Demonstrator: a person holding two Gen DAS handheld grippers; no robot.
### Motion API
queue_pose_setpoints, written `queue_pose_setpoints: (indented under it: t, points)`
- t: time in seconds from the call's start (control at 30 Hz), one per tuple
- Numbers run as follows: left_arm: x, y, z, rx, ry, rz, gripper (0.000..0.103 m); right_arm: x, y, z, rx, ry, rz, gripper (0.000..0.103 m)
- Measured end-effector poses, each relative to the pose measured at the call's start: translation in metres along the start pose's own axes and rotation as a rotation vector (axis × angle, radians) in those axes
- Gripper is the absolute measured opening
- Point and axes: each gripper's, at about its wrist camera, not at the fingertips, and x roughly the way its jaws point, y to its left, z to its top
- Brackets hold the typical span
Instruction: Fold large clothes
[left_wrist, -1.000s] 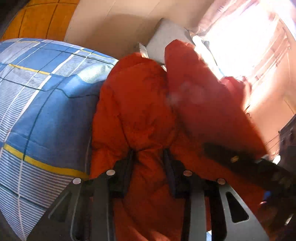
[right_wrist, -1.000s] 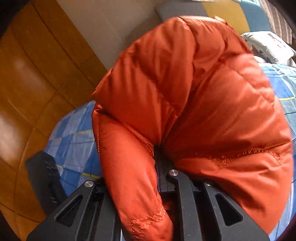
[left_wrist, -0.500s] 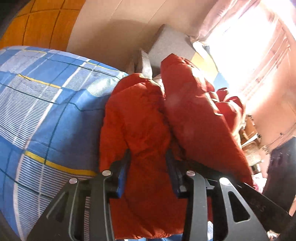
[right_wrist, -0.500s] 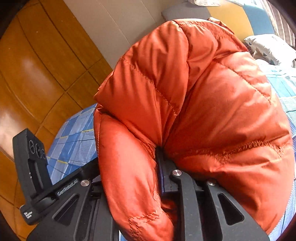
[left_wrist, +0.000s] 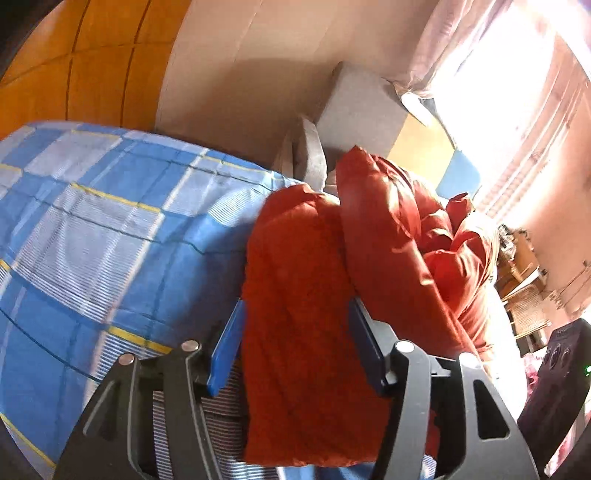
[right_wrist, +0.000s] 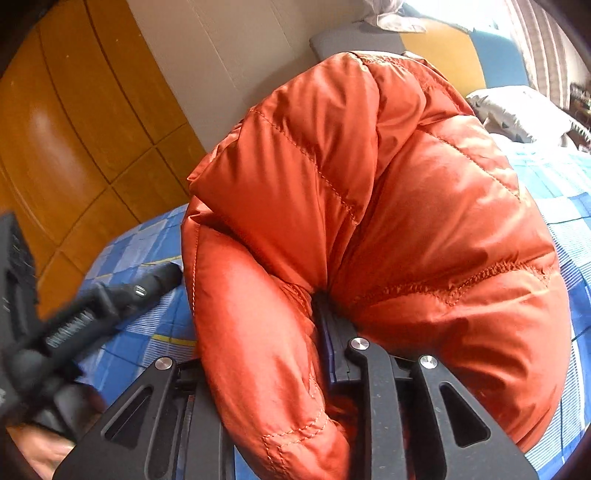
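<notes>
An orange quilted puffer jacket (left_wrist: 306, 295) lies bunched on a bed with a blue checked sheet (left_wrist: 110, 229). In the left wrist view my left gripper (left_wrist: 295, 332) stands open, its blue pads on either side of a fold of the jacket, the left pad clear of the cloth. In the right wrist view the jacket (right_wrist: 388, 206) fills the frame and my right gripper (right_wrist: 295, 325) is shut on a thick fold of it. The left gripper's black body (right_wrist: 92, 317) shows at the left there.
A beige wall and wooden panels (right_wrist: 74, 110) stand behind the bed. Grey and yellow cushions (left_wrist: 362, 107) and a pillow (right_wrist: 524, 110) lie at the head. A bright window (left_wrist: 498, 92) and cluttered furniture (left_wrist: 524, 280) are at the right.
My left gripper's jaws have spread apart and loosened from the jacket fold, and it has pulled back from the jacket. The right gripper keeps its hold; the left gripper has swung nearer in its view.
</notes>
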Motion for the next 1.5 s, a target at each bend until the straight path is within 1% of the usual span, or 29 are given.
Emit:
queue_pose_setpoints:
  t: [0.07,0.13,0.23,0.33,0.37,0.4,0.43,0.47,0.5,0.53,0.63,0.8,0.87,1.0,1.07,1.17,1.27,1.4,1.5]
  points:
    - [0.001,-0.004,0.0,0.037,0.004,0.039,0.057,0.004,0.005,0.0,-0.015,-0.002,-0.021,0.024]
    - [0.003,-0.009,-0.002,0.068,0.01,0.063,0.057,0.007,0.012,-0.001,-0.049,-0.005,-0.049,0.024]
    - [0.005,-0.016,-0.004,0.098,0.011,0.075,0.057,0.005,0.012,-0.003,-0.081,-0.013,-0.06,0.024]
    - [0.008,-0.024,-0.004,0.113,0.014,0.068,0.057,0.004,0.018,-0.007,-0.133,-0.021,-0.071,0.031]
    - [0.007,-0.027,-0.005,0.122,0.011,0.068,0.059,0.004,0.02,-0.009,-0.148,-0.028,-0.071,0.033]
    - [0.006,-0.032,-0.005,0.147,0.002,0.074,0.062,0.003,0.022,-0.011,-0.169,-0.034,-0.075,0.037]
    - [0.006,-0.035,-0.006,0.169,0.0,0.083,0.062,0.002,0.026,-0.015,-0.2,-0.04,-0.078,0.045]
    - [0.006,-0.039,-0.006,0.193,0.003,0.089,0.062,0.0,0.027,-0.018,-0.219,-0.041,-0.068,0.049]
    - [0.007,-0.041,-0.006,0.208,0.007,0.089,0.062,-0.002,0.028,-0.019,-0.231,-0.04,-0.055,0.058]
    - [0.007,-0.042,-0.006,0.216,0.009,0.088,0.062,-0.005,0.029,-0.021,-0.247,-0.042,-0.038,0.064]
    - [0.007,-0.043,-0.003,0.219,0.013,0.073,0.062,-0.008,0.033,-0.025,-0.275,-0.048,-0.013,0.07]
    - [0.003,-0.043,-0.002,0.206,0.015,0.022,0.062,-0.012,0.033,-0.036,-0.337,-0.059,0.013,0.07]
    - [0.004,-0.042,-0.002,0.21,0.019,0.019,0.062,-0.011,0.032,-0.039,-0.349,-0.062,0.009,0.07]
    - [0.007,-0.038,-0.003,0.186,0.032,0.003,0.063,-0.007,0.033,-0.043,-0.337,-0.068,-0.012,0.07]
    - [0.009,-0.037,-0.004,0.177,0.039,0.006,0.065,-0.008,0.03,-0.05,-0.287,-0.08,-0.035,0.07]
    - [0.012,-0.036,-0.005,0.167,0.048,0.022,0.065,-0.02,0.033,-0.059,-0.223,-0.117,-0.064,0.07]
    - [0.015,-0.038,-0.006,0.178,0.055,0.028,0.064,-0.028,0.035,-0.063,-0.225,-0.145,-0.078,0.07]
    - [0.018,-0.037,-0.007,0.17,0.063,0.028,0.062,-0.049,0.033,-0.069,-0.226,-0.16,-0.06,0.07]
    - [0.016,-0.038,-0.008,0.167,0.057,0.014,0.063,-0.068,0.022,-0.07,-0.227,-0.18,-0.044,0.074]
